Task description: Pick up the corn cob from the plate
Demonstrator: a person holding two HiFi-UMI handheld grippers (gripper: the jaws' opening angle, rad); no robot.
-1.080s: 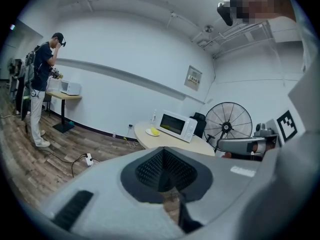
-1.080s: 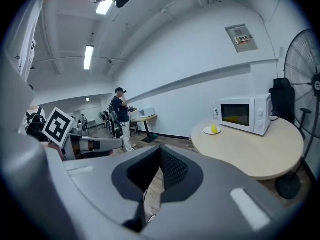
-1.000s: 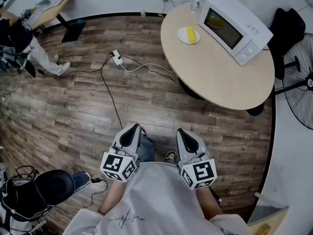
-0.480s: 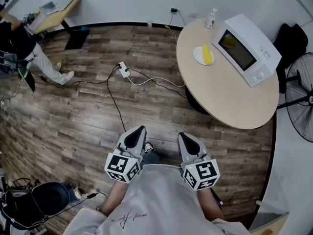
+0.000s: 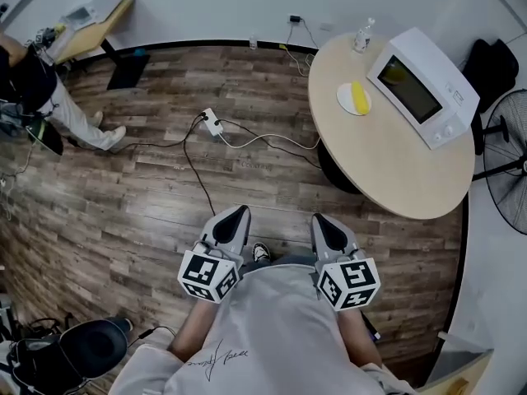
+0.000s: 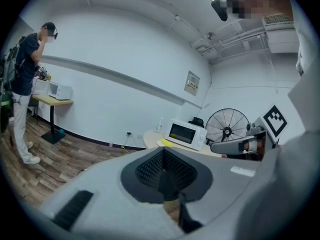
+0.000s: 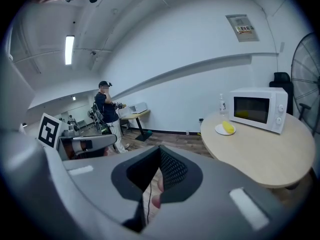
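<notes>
The yellow corn cob (image 5: pixel 360 98) lies on a small white plate (image 5: pixel 347 99) at the far left edge of the round table (image 5: pixel 387 163). The right gripper view shows the corn cob (image 7: pixel 228 127) on its plate (image 7: pixel 219 130), far ahead. My left gripper (image 5: pixel 229 225) and right gripper (image 5: pixel 327 230) are held side by side close to my body, over the wood floor and well short of the table. Both are shut and hold nothing. In its own view the left gripper (image 6: pixel 164 171) points toward the table; the right gripper (image 7: pixel 159 171) does the same.
A white microwave (image 5: pixel 422 87) and a clear bottle (image 5: pixel 362 34) stand on the table beside the plate. A standing fan (image 5: pixel 506 159) is at the right. A power strip (image 5: pixel 212 122) with cables lies on the floor. A person (image 5: pixel 33 89) stands far left by a desk (image 5: pixel 90 19).
In the head view the table with the plate has shifted right and slightly lower. Both grippers keep their places in front of my body, still shut and empty.
</notes>
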